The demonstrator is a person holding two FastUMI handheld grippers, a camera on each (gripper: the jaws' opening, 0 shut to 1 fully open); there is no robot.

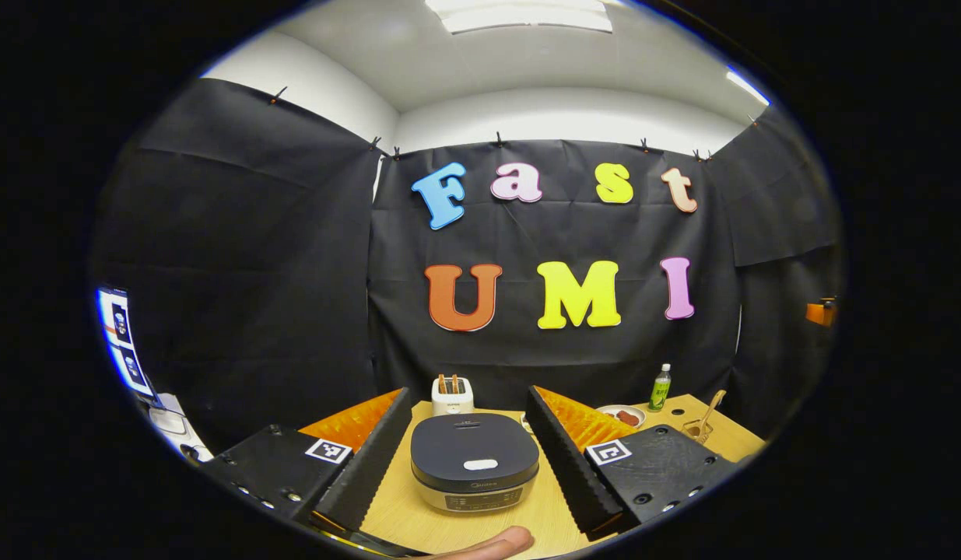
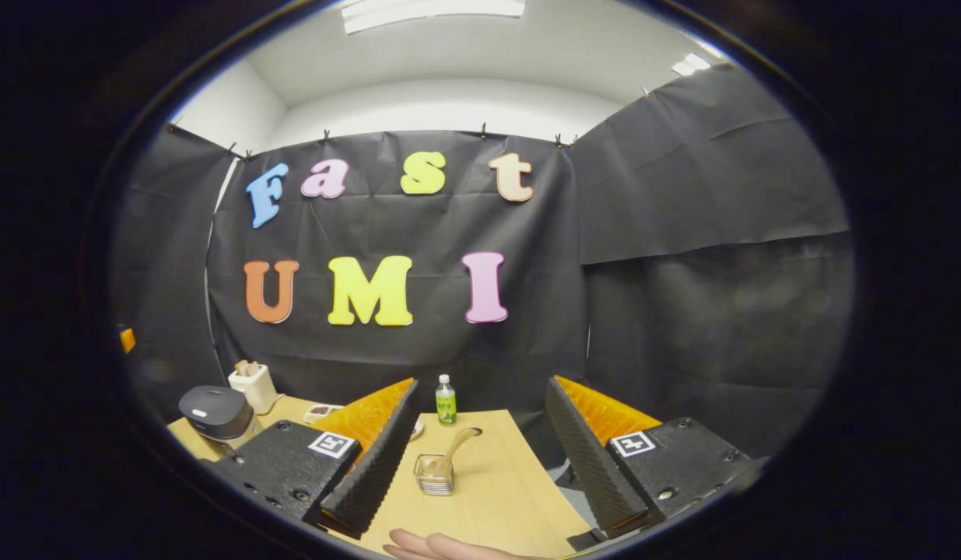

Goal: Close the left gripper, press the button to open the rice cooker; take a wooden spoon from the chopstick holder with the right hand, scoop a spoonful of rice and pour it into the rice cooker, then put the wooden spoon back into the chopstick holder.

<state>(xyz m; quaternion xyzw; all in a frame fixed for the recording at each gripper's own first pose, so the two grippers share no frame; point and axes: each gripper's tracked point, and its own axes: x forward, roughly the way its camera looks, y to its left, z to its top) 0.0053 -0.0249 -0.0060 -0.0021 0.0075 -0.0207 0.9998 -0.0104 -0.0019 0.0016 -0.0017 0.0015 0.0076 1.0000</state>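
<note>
The rice cooker (image 1: 474, 460), dark-lidded with a white button (image 1: 480, 464) near its front edge, stands shut on the wooden table between my left gripper's (image 1: 468, 400) wide-open fingers. In the right gripper view the rice cooker (image 2: 215, 412) sits far left. A wire chopstick holder (image 2: 435, 474) with a wooden spoon (image 2: 454, 449) leaning in it stands just ahead of my open right gripper (image 2: 480, 389), between its fingers. The chopstick holder (image 1: 696, 428) and the wooden spoon (image 1: 712, 406) also appear at the right in the left gripper view.
A white toaster (image 1: 452, 394) stands behind the cooker. A plate (image 1: 622, 415) with brown food and a green bottle (image 1: 661, 386) sit at the back right of the table (image 1: 418, 517). The bottle (image 2: 446, 401) stands behind the holder. A fingertip (image 1: 492, 544) shows at the bottom.
</note>
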